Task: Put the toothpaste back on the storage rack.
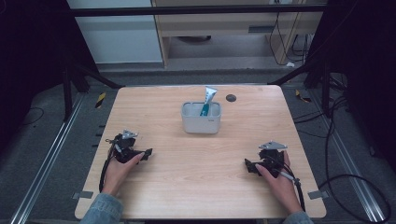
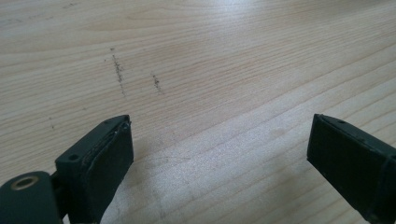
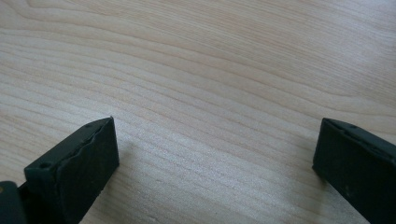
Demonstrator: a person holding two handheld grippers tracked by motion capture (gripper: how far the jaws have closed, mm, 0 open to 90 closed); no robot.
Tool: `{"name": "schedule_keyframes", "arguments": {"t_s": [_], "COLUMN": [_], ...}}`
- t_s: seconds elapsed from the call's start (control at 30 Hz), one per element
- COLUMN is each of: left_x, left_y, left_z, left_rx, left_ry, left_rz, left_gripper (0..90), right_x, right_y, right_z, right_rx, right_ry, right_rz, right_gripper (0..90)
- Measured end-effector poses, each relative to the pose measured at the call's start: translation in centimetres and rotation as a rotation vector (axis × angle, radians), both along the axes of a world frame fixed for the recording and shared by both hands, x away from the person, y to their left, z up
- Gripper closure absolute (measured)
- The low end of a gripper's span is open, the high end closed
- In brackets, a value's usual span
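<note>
Pale wood tabletop (image 1: 196, 158) carries both tongs, left (image 1: 148, 152) and right (image 1: 247, 164), resting apart and empty, the grey bin (image 1: 201, 122) with its upright tube (image 1: 207, 100) well ahead between them, seemingly awaiting a reach.

A light wooden surface (image 1: 196, 158) stands on a grey floor (image 1: 46, 140). A small dark round hole (image 1: 230, 98) sits near its far edge. Beyond it are a pale wooden cabinet (image 1: 224, 28) and a white panel (image 1: 121, 37). Black cables (image 1: 336, 140) trail over the floor at the right.
</note>
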State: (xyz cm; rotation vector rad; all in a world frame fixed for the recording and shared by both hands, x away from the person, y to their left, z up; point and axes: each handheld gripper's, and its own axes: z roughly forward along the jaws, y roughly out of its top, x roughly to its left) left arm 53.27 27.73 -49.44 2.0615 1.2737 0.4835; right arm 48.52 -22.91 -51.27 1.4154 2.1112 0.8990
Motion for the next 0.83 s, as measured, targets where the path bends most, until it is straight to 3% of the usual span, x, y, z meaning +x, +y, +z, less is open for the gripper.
{"name": "schedule_keyframes", "arguments": {"t_s": [0.17,0.5,0.83], "left_x": [0.3,0.2,0.3], "left_y": [0.3,0.7,0.7], "left_z": [-0.5,-1.3,-1.3], "left_rx": [0.019,0.027,0.037], "left_ry": [0.019,-0.052,-0.043], "left_rz": [0.012,0.011,0.025], "left_gripper": [6.3,4.4,0.2], "right_x": [0.0,0.0,0.0], "right_y": [0.0,0.0,0.0], "right_z": [0.0,0.0,0.0], "right_rx": [0.0,0.0,0.0], "right_ry": [0.0,0.0,0.001], "right_rz": [0.0,0.0,-0.001], "right_gripper": [0.4,0.4,0.5]}}
